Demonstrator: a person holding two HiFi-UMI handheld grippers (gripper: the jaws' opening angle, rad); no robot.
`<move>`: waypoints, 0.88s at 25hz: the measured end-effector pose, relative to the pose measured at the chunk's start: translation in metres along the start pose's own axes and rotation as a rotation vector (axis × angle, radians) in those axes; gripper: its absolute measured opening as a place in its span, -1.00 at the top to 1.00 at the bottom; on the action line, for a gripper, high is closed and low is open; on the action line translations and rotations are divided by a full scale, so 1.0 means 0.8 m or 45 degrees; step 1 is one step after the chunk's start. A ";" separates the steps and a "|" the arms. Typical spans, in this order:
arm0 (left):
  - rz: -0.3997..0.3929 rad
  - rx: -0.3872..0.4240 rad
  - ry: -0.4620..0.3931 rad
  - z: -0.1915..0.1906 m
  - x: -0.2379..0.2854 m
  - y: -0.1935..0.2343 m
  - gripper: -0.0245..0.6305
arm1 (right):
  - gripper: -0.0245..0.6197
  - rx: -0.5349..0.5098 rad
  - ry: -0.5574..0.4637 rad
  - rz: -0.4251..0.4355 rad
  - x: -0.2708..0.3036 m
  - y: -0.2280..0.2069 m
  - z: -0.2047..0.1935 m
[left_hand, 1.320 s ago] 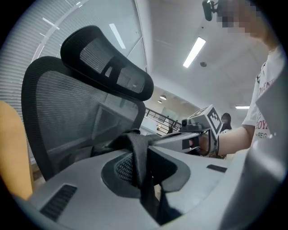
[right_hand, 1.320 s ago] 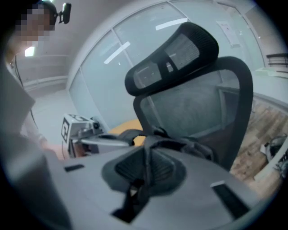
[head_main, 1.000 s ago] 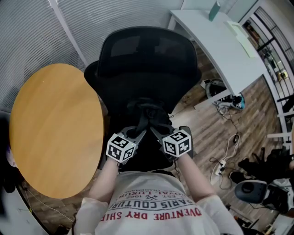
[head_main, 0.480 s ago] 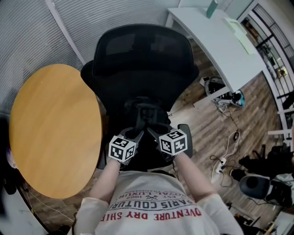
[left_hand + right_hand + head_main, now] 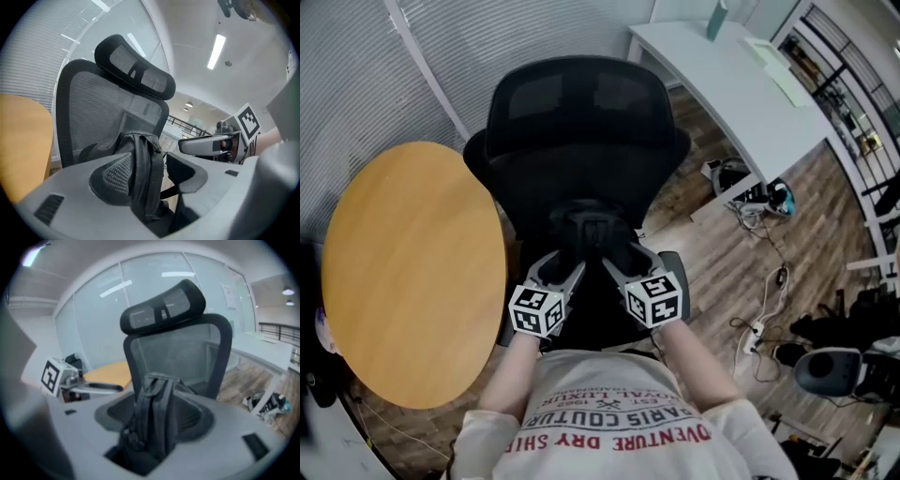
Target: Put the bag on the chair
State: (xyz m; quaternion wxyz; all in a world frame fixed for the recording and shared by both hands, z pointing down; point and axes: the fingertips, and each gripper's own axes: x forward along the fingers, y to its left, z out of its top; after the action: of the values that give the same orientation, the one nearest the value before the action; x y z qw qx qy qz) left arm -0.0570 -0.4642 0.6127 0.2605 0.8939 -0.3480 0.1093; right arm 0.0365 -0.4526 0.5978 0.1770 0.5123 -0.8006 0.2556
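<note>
The black bag (image 5: 592, 230) stands on the seat of the black mesh office chair (image 5: 581, 103), against its backrest. My left gripper (image 5: 555, 269) and right gripper (image 5: 622, 262) sit side by side at the bag's near side, both with jaws opening. In the left gripper view a black bag strap (image 5: 143, 178) hangs between the left gripper's (image 5: 150, 171) spread jaws, with a gap on its right. In the right gripper view the straps (image 5: 154, 413) stand loose between the right gripper's (image 5: 157, 417) wide jaws, the chair back (image 5: 183, 352) behind them.
A round wooden table (image 5: 412, 272) is close on the chair's left. A white desk (image 5: 741, 84) stands at the back right, with cables (image 5: 759, 328) and dark gear (image 5: 834, 370) on the wood floor. Blinds cover the wall behind.
Both grippers' jaws have spread apart off the bag's straps. The two hands have drawn slightly back toward me. The bag rests on the seat.
</note>
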 end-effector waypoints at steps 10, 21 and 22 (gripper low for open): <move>0.033 0.208 -0.212 0.087 -0.068 -0.047 0.82 | 0.81 -0.235 -0.298 0.004 -0.079 0.051 0.085; -0.038 0.494 -0.484 0.204 -0.128 -0.119 0.83 | 0.84 -0.413 -0.515 0.033 -0.130 0.090 0.146; -0.036 0.507 -0.493 0.210 -0.132 -0.121 0.83 | 0.84 -0.414 -0.520 0.034 -0.131 0.091 0.146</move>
State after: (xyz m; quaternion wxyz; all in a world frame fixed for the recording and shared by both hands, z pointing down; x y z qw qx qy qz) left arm -0.0668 -0.4353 0.3938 0.0099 0.9365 -0.3505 -0.0012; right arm 0.0109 -0.4200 0.4294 0.0884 0.5073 -0.8570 0.0173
